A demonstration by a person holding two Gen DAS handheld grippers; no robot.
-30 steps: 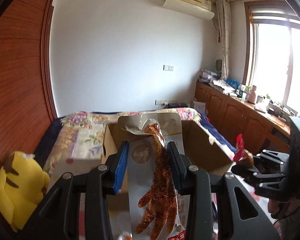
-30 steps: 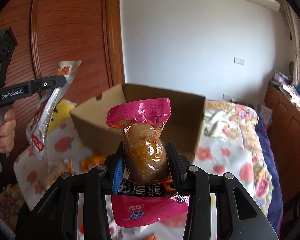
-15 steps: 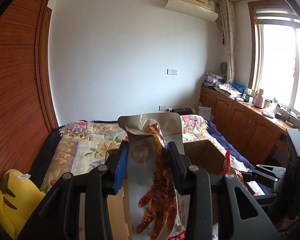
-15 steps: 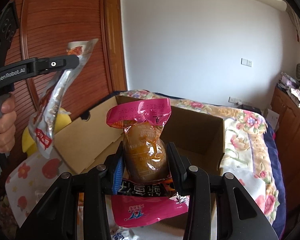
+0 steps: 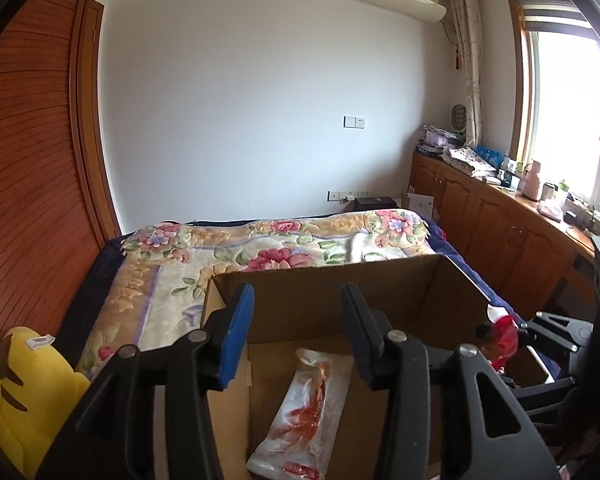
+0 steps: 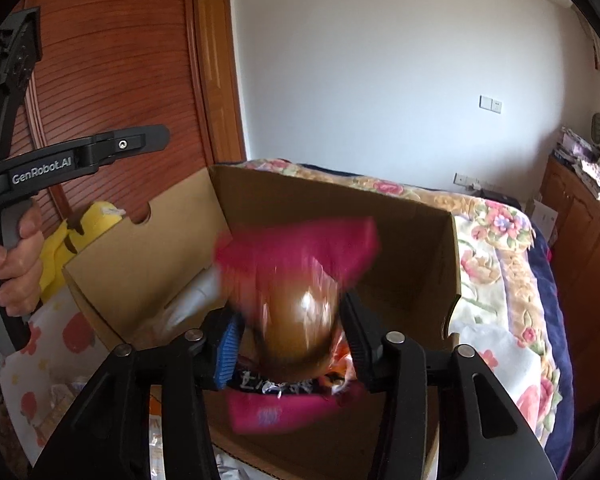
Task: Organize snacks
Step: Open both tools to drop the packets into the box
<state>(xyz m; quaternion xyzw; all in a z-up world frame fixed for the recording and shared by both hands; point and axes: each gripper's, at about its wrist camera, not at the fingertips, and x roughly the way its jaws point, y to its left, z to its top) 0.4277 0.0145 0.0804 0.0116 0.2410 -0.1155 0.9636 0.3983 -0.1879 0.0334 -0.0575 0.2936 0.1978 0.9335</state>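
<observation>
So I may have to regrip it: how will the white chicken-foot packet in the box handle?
The white snack packet lies flat on the cardboard box floor, so probably thin, light and floppy. Its glossy film may slip between pads.

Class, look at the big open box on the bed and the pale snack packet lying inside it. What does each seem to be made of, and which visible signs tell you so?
Box: looks like plain brown corrugated cardboard with a matte finish; signs are the dull tan walls, folded flaps and cut handle hole.
Snack packet: probably thin plastic film, glossy and partly see-through; signs are its sheen, wrinkles and the reddish contents showing through.
</observation>
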